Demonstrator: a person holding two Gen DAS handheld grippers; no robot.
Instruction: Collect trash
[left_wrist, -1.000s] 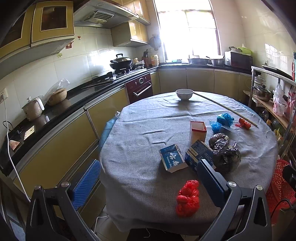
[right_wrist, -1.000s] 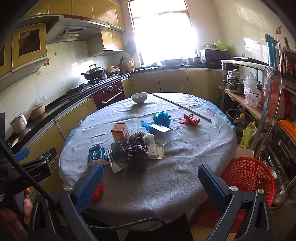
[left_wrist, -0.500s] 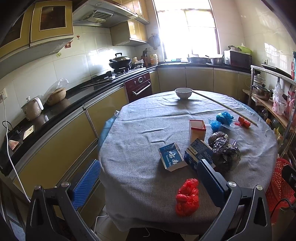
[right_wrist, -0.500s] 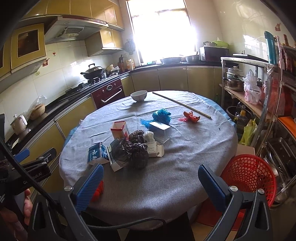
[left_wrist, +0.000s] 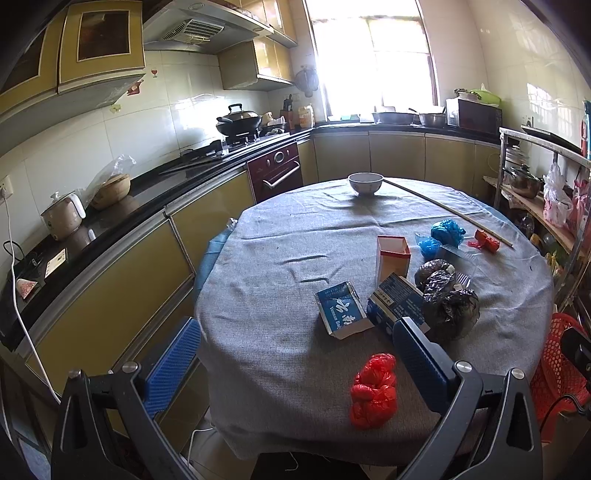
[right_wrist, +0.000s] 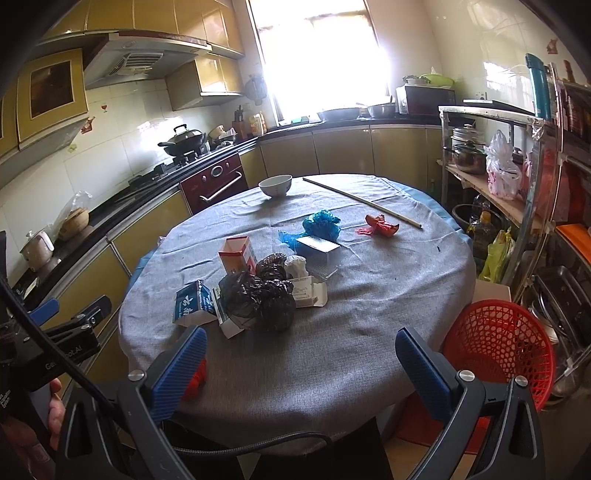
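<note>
Left wrist view: left gripper (left_wrist: 295, 341) spread wide, nothing between the blue pads, held over near edge of round table (left_wrist: 266, 258). Red crumpled bag (left_wrist: 373, 391) on the cloth at near edge, just inside the right-hand pad, long axis roughly along the line of reach. Beyond it: blue carton (left_wrist: 341, 308), black bag (left_wrist: 448, 308), red-rimmed box (left_wrist: 392, 256). Right wrist view: right gripper (right_wrist: 301, 352) also spread, empty. Red bag mostly hidden behind its left-hand pad, only a sliver showing. Red basket (right_wrist: 498, 341) on floor beside table, right of gripper. Judgement: left gripper nearer the red bag; likely first pick, needing a small shift rightward and down.
</note>
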